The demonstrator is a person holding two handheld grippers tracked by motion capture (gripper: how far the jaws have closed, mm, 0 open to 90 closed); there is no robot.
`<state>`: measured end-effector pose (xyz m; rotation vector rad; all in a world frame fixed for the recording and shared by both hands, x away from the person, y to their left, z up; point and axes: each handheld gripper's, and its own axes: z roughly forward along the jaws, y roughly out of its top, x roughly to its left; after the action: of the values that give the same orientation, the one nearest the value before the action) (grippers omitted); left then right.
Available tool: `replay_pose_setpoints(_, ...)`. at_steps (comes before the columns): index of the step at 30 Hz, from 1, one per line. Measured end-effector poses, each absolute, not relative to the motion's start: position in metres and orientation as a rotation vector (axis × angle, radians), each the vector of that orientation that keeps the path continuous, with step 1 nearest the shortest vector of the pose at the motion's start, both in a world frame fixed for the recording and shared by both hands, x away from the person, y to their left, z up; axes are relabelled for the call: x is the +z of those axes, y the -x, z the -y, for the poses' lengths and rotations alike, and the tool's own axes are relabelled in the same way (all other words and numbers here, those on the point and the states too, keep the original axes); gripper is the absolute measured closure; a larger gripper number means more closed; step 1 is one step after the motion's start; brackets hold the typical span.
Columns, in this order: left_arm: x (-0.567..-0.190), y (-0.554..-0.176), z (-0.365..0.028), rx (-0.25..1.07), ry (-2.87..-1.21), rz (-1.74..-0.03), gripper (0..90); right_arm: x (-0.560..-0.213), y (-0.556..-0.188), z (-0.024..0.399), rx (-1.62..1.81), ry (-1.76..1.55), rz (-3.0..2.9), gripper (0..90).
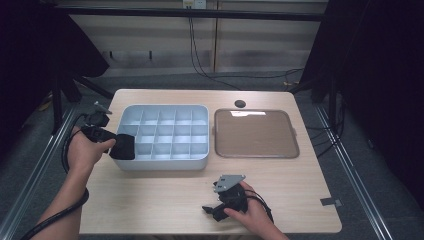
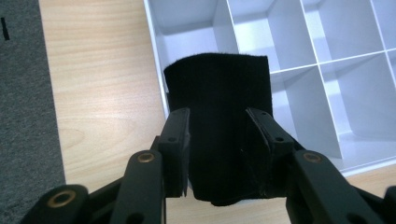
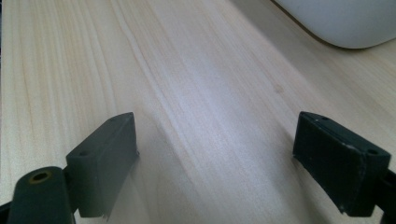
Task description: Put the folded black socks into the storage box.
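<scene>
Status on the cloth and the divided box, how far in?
Early. Nothing looks done: the box's visible cells hold nothing. In hand: the left claw has a folded black cloth between its jaws over the box's left edge. Left: seat the cloth in a cell. Right claw open, idle on the table.

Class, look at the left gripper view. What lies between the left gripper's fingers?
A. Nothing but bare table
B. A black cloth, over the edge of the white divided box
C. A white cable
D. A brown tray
B: a black cloth sits between the left gripper fingers, hanging over the near-left edge of the white divided box; the high view shows the same at the box's left side.
</scene>
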<state>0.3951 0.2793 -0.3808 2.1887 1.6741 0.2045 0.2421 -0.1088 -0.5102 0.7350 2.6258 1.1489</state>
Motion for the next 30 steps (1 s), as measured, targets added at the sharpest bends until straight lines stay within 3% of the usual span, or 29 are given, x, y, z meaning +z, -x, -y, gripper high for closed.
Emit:
replay_pose_setpoints(6, -0.373, -0.396, -0.282, 0.207, -2.179, -1.676, 64.5, -0.510, -0.242, 0.109, 1.149, -0.736, -2.626, 13.1)
replay_pose_setpoints(17, -0.362, -0.402, -0.280, 0.155, -2.189, -1.663, 89.7, -0.510, -0.242, 0.109, 1.144, -0.738, -2.625, 13.1)
replay_pose_setpoints(30, -0.381, -0.407, -0.280, 0.152, -2.178, -1.650, 90.0, -0.510, -0.242, 0.108, 1.144, -0.740, -2.624, 13.1)
